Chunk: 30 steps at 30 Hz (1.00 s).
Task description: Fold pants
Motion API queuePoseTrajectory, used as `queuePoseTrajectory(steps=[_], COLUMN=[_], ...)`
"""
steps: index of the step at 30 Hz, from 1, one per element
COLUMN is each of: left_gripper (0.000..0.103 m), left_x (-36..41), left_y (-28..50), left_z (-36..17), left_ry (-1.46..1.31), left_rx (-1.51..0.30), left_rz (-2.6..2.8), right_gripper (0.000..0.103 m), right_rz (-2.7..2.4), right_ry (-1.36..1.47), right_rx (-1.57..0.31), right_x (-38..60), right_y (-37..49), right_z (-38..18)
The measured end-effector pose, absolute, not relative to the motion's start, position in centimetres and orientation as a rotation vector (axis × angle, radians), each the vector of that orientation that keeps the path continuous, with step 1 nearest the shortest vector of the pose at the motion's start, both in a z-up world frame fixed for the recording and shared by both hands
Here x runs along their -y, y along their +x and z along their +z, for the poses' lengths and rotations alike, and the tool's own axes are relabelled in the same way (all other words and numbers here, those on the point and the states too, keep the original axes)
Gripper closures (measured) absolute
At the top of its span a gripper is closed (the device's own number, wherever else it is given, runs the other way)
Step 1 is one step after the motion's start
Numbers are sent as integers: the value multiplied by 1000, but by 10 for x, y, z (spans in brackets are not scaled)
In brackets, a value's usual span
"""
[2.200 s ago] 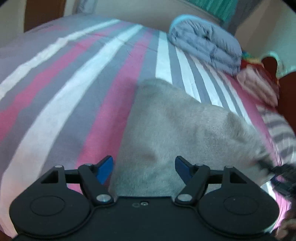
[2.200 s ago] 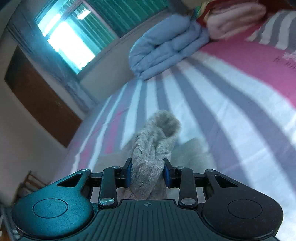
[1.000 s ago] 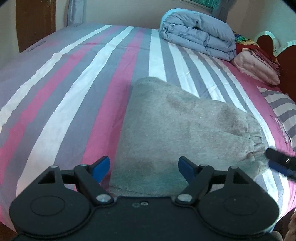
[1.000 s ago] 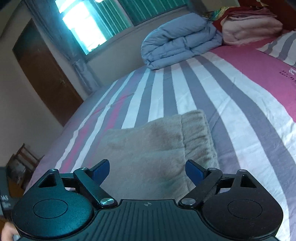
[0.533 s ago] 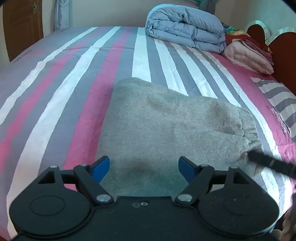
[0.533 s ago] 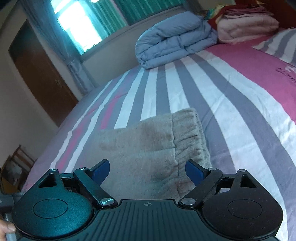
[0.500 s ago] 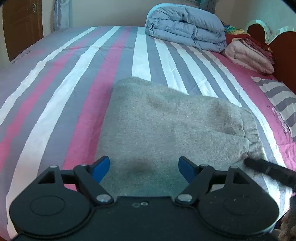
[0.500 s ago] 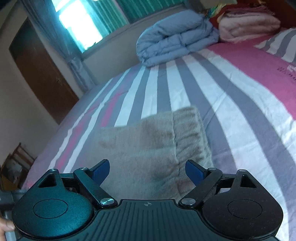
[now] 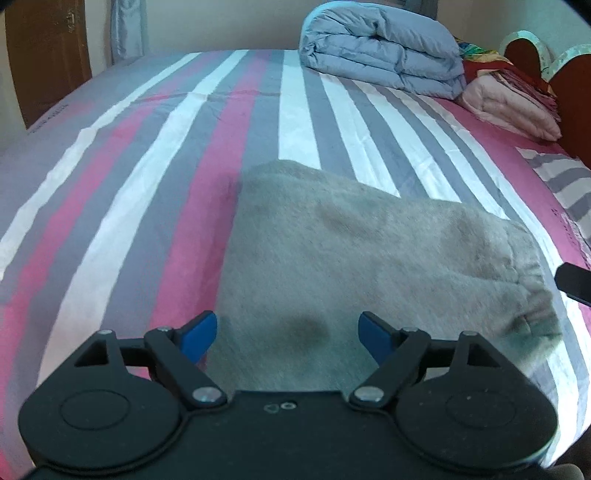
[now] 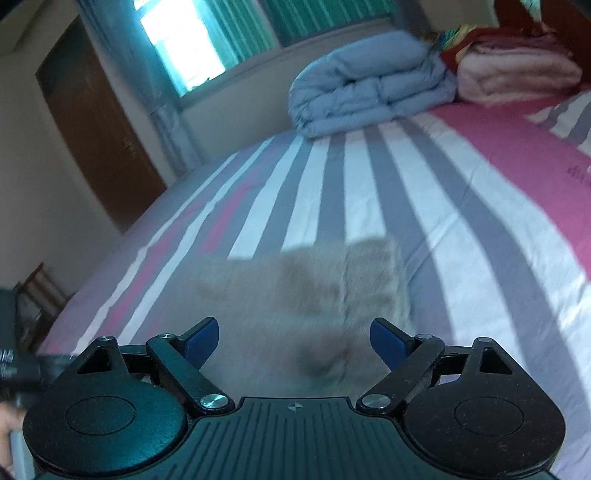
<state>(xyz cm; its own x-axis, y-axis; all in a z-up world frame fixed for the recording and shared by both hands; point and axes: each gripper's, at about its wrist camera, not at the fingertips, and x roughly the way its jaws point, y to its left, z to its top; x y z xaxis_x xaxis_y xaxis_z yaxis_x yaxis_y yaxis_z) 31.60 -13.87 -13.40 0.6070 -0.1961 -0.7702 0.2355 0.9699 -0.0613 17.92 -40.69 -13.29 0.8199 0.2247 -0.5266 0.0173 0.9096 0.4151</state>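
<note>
The grey fleece pants (image 9: 369,258) lie folded in a flat bundle on the striped bed sheet (image 9: 155,155), with the gathered waistband or cuff end at the right. My left gripper (image 9: 286,334) is open and empty, just above the bundle's near edge. My right gripper (image 10: 293,341) is open and empty over the same pants (image 10: 314,295), which look blurred in the right wrist view. A black tip of the right gripper (image 9: 572,282) shows at the right edge of the left wrist view.
A folded blue-grey duvet (image 9: 380,48) and a stack of pink blankets (image 9: 513,103) sit at the head of the bed. A red wooden headboard (image 9: 561,74) is at the far right. A brown door (image 10: 96,125) and a window (image 10: 229,33) are beyond the bed.
The right gripper let go of the pants end and opened about two seconds ago. Since then both open grippers have drawn back slightly; the right view is now blurred by motion.
</note>
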Motion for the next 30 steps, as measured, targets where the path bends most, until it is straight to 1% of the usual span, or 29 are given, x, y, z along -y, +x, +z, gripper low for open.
queuePoseTrajectory(steps=[1, 2, 3, 6, 9, 11, 13, 15, 17, 18, 20, 21, 22, 23, 24, 28, 29, 30], left_gripper=[27, 27, 27, 27, 27, 29, 30, 40, 46, 52, 59, 63, 65, 70, 73, 80, 80, 80], left_x=[139, 139, 139, 137, 137, 136, 136, 141, 148, 151, 157, 159, 162, 166, 167, 170, 169, 168], left_y=[318, 321, 323, 331, 339, 343, 345, 349, 356, 359, 368, 374, 380, 389, 396, 424, 429, 434], left_z=[-134, -136, -137, -143, -151, -152, -148, -144, -141, -140, -138, -137, -138, -141, -145, -158, -160, -161], left_ry=[51, 55, 59, 63, 64, 58, 43, 54, 78, 84, 81, 76, 77, 85, 89, 73, 58, 40], left_rx=[-884, -884, -887, -900, -924, -927, -911, -900, -891, -883, -875, -874, -875, -882, -887, -907, -912, -920], left_rz=[-245, -242, -235, -221, -216, -222, -248, -293, -327, -338, -362, -372, -377, -377, -373, -343, -330, -322], right_gripper=[10, 4, 3, 3, 3, 3, 3, 3, 3, 3, 3, 7, 13, 24, 28, 33, 45, 68], right_rz=[100, 88, 86, 46, 25, 19, -15, 5, 61, 103, 169, 197, 218, 230, 241, 217, 195, 159], right_ry=[415, 408, 396, 333, 361, 368, 362, 361, 343, 329, 329, 353, 376, 386, 392, 360, 335, 324], right_rx=[-613, -625, -637, -663, -696, -724, -696, -621, -569, -555, -549, -550, -548, -554, -568, -693, -715, -715], right_x=[409, 410, 411, 409, 415, 420, 422, 420, 415, 412, 405, 404, 403, 401, 399, 392, 393, 398], right_y=[183, 187, 191, 196, 200, 204, 201, 197, 199, 203, 213, 218, 221, 225, 229, 237, 238, 237], right_z=[-132, -132, -135, -142, -156, -164, -161, -151, -138, -133, -128, -127, -127, -128, -131, -169, -180, -186])
